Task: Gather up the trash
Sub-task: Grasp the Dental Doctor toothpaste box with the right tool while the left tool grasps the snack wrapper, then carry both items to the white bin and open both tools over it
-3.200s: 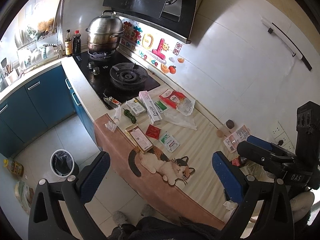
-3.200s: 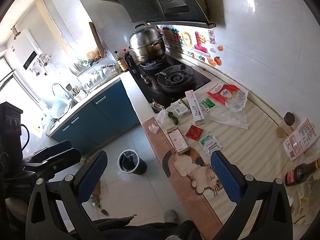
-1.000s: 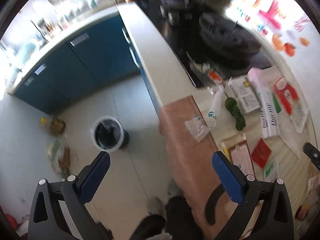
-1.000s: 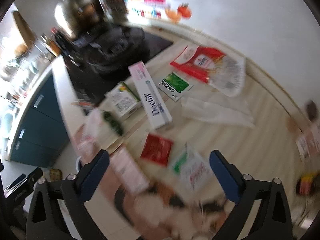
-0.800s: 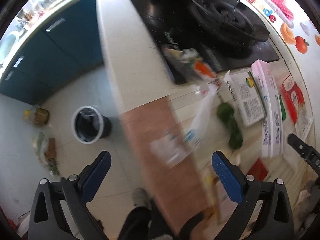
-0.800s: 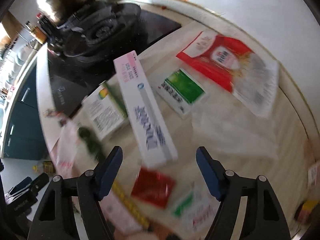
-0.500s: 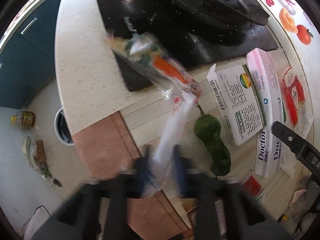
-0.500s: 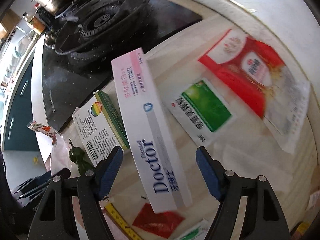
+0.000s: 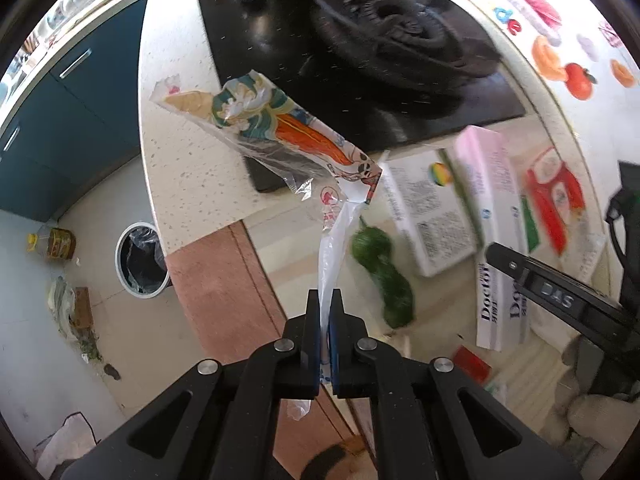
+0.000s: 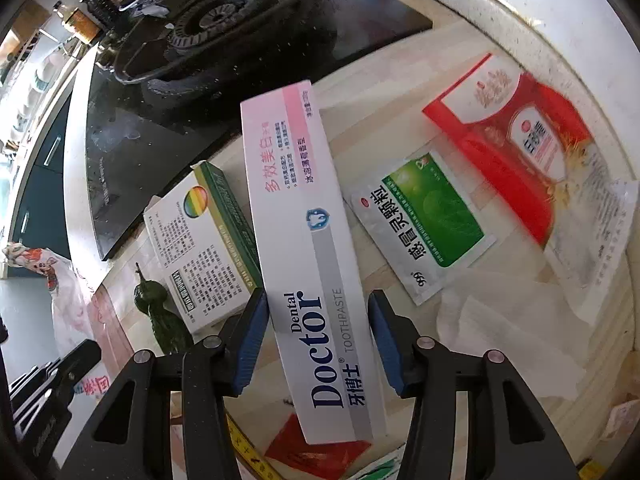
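Wrapper [image 9: 332, 248] pinched, toothpaste box [image 10: 308, 248] between fingers [image 10: 250, 344] (apart) — untouched

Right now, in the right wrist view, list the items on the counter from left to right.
Green pepper → white medicine box → Doctor toothpaste box → green sachet → red packet.

Pink-and-white toothpaste box [image 10: 308, 248], green sachet [image 10: 424, 220] — red pouch [image 10: 516, 140], blue cabinets [image 9: 76, 92].

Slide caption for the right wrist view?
Open right hand-held gripper straddles the Doctor toothpaste box on the counter.
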A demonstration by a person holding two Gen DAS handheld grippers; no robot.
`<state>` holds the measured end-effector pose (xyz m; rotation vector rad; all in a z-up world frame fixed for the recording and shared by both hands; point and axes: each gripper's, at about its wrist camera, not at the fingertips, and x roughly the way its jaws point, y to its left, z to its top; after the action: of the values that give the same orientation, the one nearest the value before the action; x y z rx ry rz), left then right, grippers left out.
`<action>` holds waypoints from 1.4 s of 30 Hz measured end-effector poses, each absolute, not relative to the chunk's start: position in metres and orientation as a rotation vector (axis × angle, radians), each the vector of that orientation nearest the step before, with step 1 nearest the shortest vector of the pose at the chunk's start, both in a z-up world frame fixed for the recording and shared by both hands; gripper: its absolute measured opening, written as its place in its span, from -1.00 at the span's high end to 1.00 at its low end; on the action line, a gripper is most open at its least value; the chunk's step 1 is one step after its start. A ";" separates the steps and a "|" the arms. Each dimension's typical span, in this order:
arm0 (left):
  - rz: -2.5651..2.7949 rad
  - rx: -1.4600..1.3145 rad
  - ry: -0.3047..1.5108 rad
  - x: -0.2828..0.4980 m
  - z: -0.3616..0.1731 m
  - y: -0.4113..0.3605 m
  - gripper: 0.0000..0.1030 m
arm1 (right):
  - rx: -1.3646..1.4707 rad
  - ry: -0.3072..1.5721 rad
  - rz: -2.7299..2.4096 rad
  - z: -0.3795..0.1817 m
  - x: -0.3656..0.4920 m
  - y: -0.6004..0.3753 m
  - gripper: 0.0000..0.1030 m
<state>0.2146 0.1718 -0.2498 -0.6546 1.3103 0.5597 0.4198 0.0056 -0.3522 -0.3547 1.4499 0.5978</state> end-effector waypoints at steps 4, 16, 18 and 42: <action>0.556 -0.632 1.283 0.206 -0.233 0.168 0.99 | -0.356 1.422 0.604 -0.342 0.413 0.002 -0.02; 0.657 -0.725 1.103 0.171 -0.209 0.210 0.99 | -0.204 1.344 0.711 -0.267 0.364 -0.018 0.00; 0.702 -0.748 1.079 0.145 -0.209 0.223 0.99 | -0.176 1.335 0.754 -0.252 0.344 -0.009 0.00; 0.653 -1.437 1.245 -0.173 -0.593 0.505 0.99 | -0.510 1.600 0.969 -0.546 -0.004 0.377 0.02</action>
<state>-0.1727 0.5050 -0.5927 -1.4370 1.2447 0.6526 -0.0038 0.3772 -0.5455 -0.5101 1.6004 0.9691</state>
